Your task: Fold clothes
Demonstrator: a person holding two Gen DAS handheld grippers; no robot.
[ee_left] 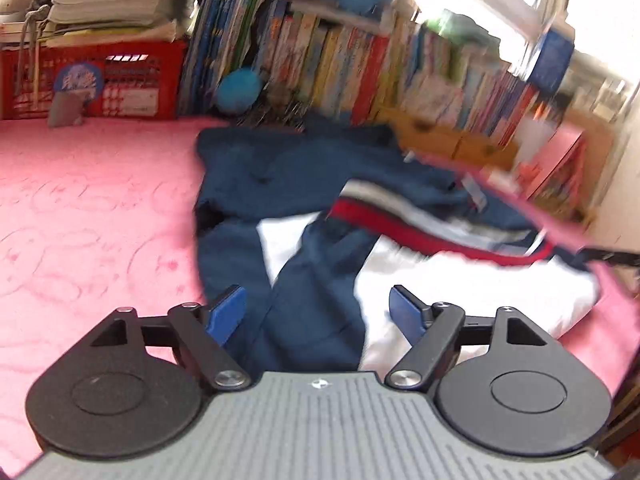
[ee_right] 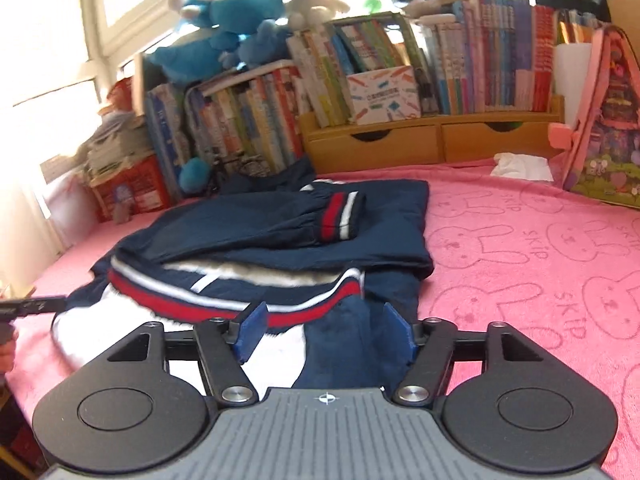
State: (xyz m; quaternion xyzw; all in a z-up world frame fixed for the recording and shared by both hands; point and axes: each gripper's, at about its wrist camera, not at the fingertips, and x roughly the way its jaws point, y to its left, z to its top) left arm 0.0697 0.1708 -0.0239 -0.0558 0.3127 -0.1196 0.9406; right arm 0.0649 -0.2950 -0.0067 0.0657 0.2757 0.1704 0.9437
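Observation:
A navy and white jacket (ee_right: pixel 280 224) with red-and-white striped trim lies partly folded on the pink blanket (ee_right: pixel 520 248). One sleeve with a striped cuff (ee_right: pixel 340 216) is laid across its back. My right gripper (ee_right: pixel 326 324) is open just over the near striped hem, nothing between its blue pads. In the left wrist view the same jacket (ee_left: pixel 304 208) is blurred. My left gripper (ee_left: pixel 318 308) is open above the navy and white near part, holding nothing. The tip of the left gripper (ee_right: pixel 36 305) shows at the far left edge of the right wrist view.
Rows of books (ee_right: pixel 480 60) on a wooden shelf with drawers (ee_right: pixel 432 140) line the back. Plush toys (ee_right: pixel 224 12) sit on top. A red crate (ee_left: pixel 96 76) under stacked papers stands at the left. A pink bag (ee_right: pixel 600 120) and a white tissue (ee_right: pixel 520 166) lie at the right.

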